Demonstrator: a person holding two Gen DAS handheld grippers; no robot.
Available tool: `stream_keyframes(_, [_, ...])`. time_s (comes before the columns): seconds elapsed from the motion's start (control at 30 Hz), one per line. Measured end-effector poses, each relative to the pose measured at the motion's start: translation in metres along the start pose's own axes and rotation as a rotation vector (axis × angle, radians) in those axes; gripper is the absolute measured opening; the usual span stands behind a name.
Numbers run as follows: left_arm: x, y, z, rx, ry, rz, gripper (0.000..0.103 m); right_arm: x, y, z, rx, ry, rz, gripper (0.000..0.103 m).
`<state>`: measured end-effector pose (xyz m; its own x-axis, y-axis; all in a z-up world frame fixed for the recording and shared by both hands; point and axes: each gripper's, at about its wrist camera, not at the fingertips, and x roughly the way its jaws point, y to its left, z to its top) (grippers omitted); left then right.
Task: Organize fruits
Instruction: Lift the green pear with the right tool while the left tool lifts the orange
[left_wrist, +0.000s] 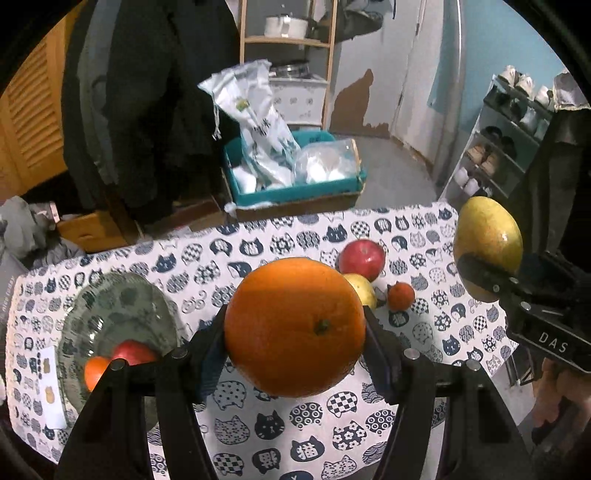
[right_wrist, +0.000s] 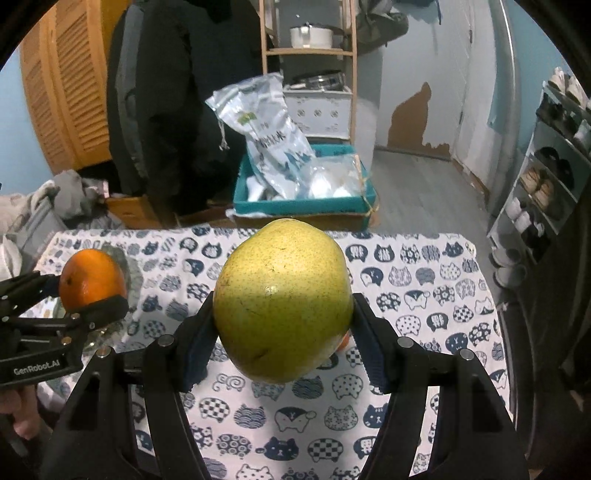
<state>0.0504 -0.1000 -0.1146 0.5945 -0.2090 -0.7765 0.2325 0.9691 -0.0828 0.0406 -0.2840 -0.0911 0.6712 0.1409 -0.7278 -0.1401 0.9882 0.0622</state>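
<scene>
Blue walls (right_wrist: 413, 66) with peeled patches, grey floor (right_wrist: 417, 192), wooden shelf (right_wrist: 308, 51), shoe rack (right_wrist: 546, 177), louvred cabinet (right_wrist: 70, 85).

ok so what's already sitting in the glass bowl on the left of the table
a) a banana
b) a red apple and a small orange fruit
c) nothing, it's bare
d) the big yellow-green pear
b: in the left wrist view the glass bowl holds a red apple with a small orange fruit beside it, while the pear is held in the right gripper.
</scene>
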Motion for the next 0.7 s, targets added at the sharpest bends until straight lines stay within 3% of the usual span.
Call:
stream_keyframes(0.33, [-0.027, 0.017, 0.007, -0.013, -0.066, 0.022, 0.067, -0.014, 0.023, 0.013, -0.040, -0.043, 0.035, 0.068])
stream_keyframes(0.7, [-0.038, 0.054, 0.009, -0.064, -0.097, 0.079, 0.067, -0.002, 0.067, 0.030, -0.094, -0.048, 0.097, 0.068])
